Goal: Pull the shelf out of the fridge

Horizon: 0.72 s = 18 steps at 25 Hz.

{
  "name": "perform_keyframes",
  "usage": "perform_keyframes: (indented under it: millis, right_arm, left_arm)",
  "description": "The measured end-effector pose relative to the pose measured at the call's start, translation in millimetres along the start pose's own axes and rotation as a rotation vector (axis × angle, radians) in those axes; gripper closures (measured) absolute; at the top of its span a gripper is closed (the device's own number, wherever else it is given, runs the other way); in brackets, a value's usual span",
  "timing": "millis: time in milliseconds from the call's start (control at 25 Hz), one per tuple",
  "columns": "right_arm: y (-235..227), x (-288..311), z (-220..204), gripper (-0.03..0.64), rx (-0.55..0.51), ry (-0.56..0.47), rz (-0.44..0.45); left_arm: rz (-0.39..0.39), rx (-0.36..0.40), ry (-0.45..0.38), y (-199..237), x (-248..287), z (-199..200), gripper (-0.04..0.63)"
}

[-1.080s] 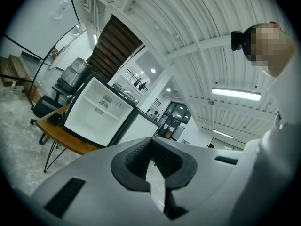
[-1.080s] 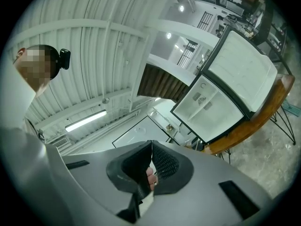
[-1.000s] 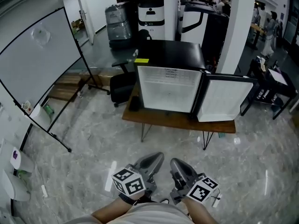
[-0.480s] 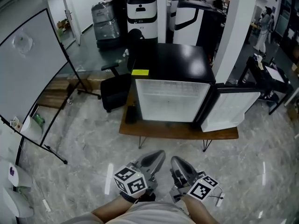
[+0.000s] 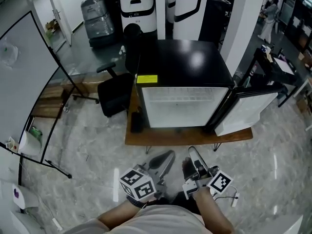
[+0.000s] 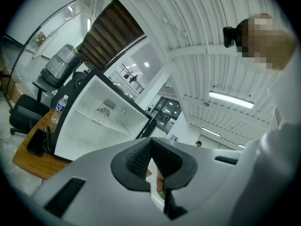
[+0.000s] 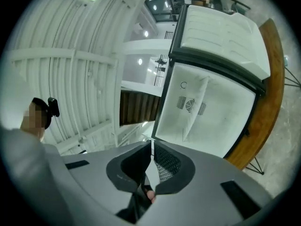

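Observation:
A black mini fridge (image 5: 187, 57) stands on a low wooden table (image 5: 165, 136). Its door (image 5: 246, 111) is swung open to the right, baring the white inside. A thin wire shelf (image 5: 183, 99) crosses the upper part of the compartment; it also shows in the left gripper view (image 6: 101, 117) and the right gripper view (image 7: 194, 111). Both grippers hang low in front of the person, well short of the table. The left gripper (image 5: 165, 156) (image 6: 151, 140) has its jaws together on nothing. The right gripper (image 5: 192, 151) (image 7: 151, 142) is also shut and empty, and tilted.
A black office chair (image 5: 115, 97) stands left of the table, a whiteboard on a stand (image 5: 19, 77) farther left. A water bottle (image 6: 59, 109) and a dark flat thing (image 5: 136, 121) sit on the table's left end. White machines (image 5: 139, 9) and a pillar (image 5: 241, 18) are behind the fridge.
The view has drawn closer to the fridge, which now looks larger and more central. The right gripper has tilted and shifted slightly right. Both grippers stay shut.

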State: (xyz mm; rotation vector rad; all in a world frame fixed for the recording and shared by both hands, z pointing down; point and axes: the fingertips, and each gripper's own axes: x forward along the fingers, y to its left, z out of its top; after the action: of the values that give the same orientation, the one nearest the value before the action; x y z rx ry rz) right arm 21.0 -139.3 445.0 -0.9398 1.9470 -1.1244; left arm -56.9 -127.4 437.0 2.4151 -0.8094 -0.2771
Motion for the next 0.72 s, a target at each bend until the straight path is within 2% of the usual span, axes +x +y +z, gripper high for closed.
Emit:
perform_keyframes:
  millis: [320,640,720]
  right_arm:
    - [-46,47,33,0.595,0.062,-0.059,-0.024]
    - [-118,105,63,0.589,0.141,-0.072,-0.078]
    - [-136,117,68,0.559,0.160,-0.066,-0.093]
  left_arm:
    - [-0.008,-0.014,0.026,25,24,5,0.589]
    - [0.048,0.009,0.031,53,53,28,0.589]
    - [0.074,0.003,0.032,64,58,31,0.589]
